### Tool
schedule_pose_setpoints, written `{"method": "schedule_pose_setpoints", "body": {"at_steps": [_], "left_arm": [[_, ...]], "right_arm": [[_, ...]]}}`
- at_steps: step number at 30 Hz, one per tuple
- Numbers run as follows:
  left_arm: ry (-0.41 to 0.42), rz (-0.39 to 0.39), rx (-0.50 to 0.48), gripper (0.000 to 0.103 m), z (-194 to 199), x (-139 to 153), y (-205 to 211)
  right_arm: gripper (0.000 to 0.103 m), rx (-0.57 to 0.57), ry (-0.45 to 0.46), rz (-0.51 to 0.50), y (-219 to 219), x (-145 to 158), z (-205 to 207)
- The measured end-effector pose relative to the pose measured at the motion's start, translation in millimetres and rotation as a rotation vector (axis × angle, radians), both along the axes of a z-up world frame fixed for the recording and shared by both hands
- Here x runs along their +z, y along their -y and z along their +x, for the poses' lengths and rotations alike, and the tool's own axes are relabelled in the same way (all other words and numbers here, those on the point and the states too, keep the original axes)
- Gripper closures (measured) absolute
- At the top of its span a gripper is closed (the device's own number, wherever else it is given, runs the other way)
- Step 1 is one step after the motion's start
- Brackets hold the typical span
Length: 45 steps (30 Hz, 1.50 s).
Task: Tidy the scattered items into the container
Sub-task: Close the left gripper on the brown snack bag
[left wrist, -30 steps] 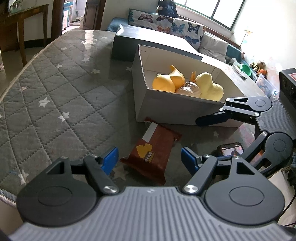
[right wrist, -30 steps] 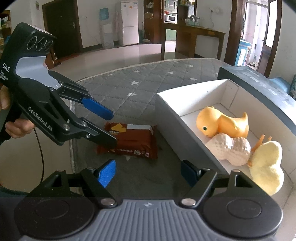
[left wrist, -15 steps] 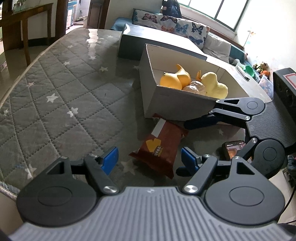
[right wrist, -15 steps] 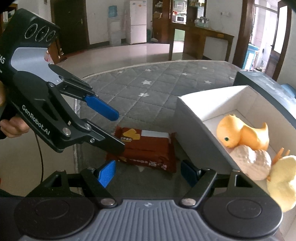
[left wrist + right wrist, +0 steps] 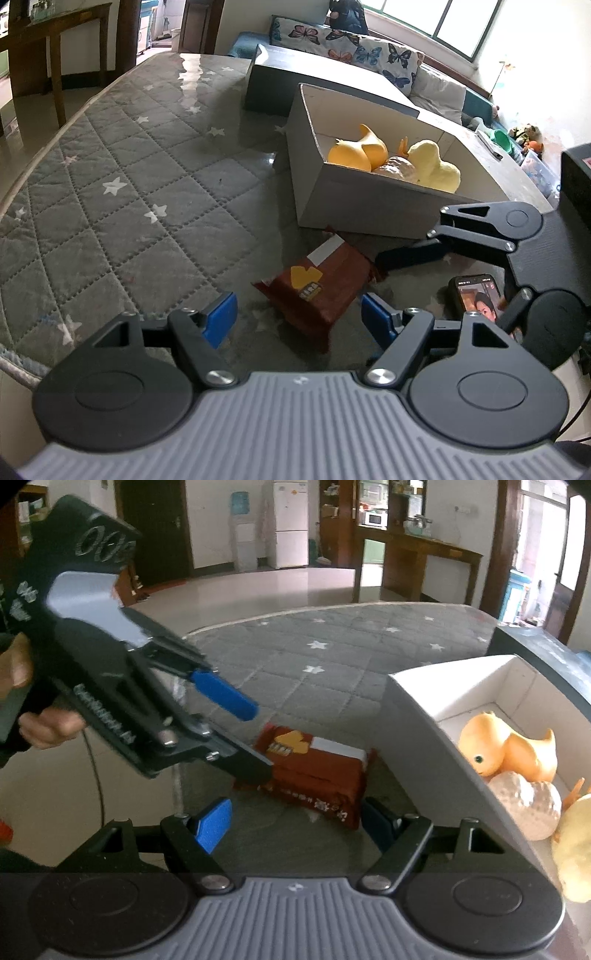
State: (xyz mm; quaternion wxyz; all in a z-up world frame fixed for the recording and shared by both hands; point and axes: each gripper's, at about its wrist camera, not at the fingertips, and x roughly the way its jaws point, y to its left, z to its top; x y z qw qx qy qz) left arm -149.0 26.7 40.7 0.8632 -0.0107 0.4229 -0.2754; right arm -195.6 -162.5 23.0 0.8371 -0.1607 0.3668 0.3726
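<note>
The left hand-held gripper [image 5: 295, 317] has its blue fingers spread apart, one on each side of the brown snack packet [image 5: 317, 291], but it is not squeezing it. The right hand-held gripper [image 5: 295, 821] is spread wide too, and it holds nothing. Both point down at the same packet.

The snack packet lies flat on the grey bed cover with white stars [image 5: 122, 192], just beside the near wall of the white box [image 5: 354, 210]. In the box there are already an orange toy duck [image 5: 356, 151], a pale yellow duck [image 5: 437, 168] and a lumpy peanut toy [image 5: 397, 170].

What could go wrong? Both hand-held grippers are close around one small packet, so they could bump into each other. The packet is thin and shiny, so the fingers might slide off it or push it under the box wall. A phone [image 5: 478, 297] lies near the packet and could get knocked.

The left view shows the phone and the right hand-held gripper's long dark finger reaching in toward the packet; it may be touching it, but that is hard to tell. The right view does not show the phone. It shows instead a person's hand [image 5: 44, 727] holding the left hand-held gripper, and the duck's face in the box.
</note>
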Motion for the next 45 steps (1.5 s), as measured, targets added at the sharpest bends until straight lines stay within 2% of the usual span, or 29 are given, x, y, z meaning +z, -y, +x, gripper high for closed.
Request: {"method": "schedule_pose_setpoints", "body": {"at_steps": [4, 10, 15, 17, 30, 45], "left_arm": [[-0.011, -0.004, 0.003, 0.028, -1.4, -1.6, -2.5], [-0.029, -0.022, 0.005, 0.029, 1.0, -3.8, -1.7], [-0.052, -0.029, -0.002, 0.040, 5.7, -7.5, 0.9], [-0.051, -0.033, -0.006, 0.042, 6.2, -7.7, 1.9], [-0.058, -0.044, -0.011, 0.047, 8.4, -7.9, 7.8], [-0.051, -0.063, -0.045, 0.048, 1.6, -0.5, 23.8]], "right_arm": [[0.024, 0.011, -0.009, 0.013, 1.3, 1.0, -4.6], [0.026, -0.039, -0.007, 0.003, 6.9, -1.2, 7.9], [0.041, -0.038, -0.013, -0.002, 3.7, -4.3, 12.9], [0.042, -0.038, -0.018, -0.005, 2.7, -5.4, 11.8], [0.070, -0.090, -0.026, 0.018, 10.9, -7.3, 12.0], [0.072, -0.159, -0.024, 0.042, 24.0, -3.6, 1.8]]}}
